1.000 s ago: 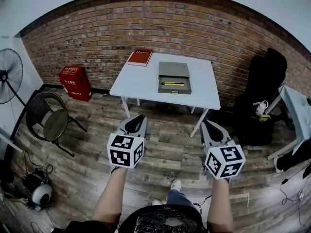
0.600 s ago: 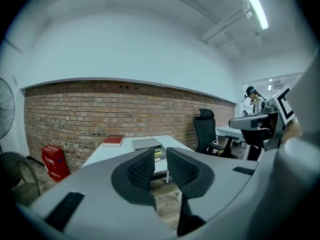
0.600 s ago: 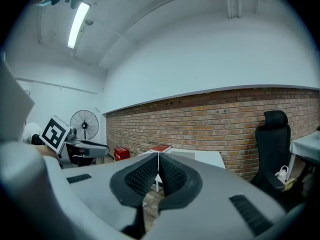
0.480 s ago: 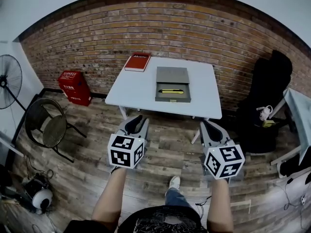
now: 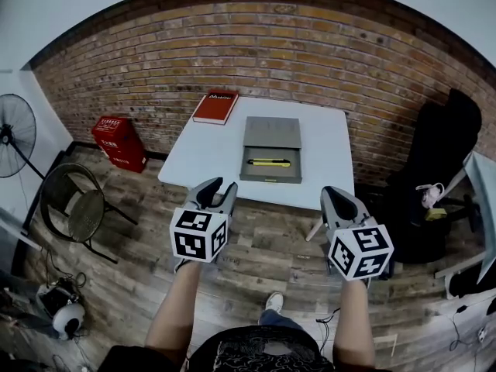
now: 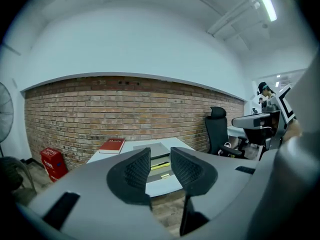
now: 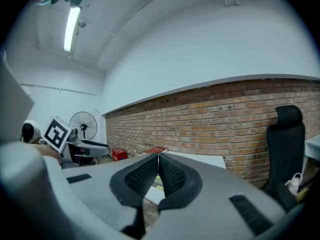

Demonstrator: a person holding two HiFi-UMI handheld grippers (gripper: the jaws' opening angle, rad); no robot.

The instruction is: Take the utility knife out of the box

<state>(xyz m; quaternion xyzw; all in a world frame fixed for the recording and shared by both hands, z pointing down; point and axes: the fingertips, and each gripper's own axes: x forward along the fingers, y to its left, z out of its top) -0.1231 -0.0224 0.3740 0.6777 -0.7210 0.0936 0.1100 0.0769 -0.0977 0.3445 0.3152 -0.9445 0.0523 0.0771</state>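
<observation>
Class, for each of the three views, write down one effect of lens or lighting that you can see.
Head view: the fisheye lens bows the brick wall into an arch. Left gripper view: the ceiling strip light burns out white, corners black. Right gripper view: a strip light glares, black rim round the frame.

1. Red book (image 5: 215, 107) on the desk (image 5: 209, 149), beyond the left fingers (image 5: 213, 194): white lettering on the cover, too small to read.
2. Red crate (image 5: 118, 142), left of those fingers: white print, illegible.
3. Left cube (image 5: 199, 235) and right cube (image 5: 359, 251), behind the fingers: square black-and-white markers, no words.
</observation>
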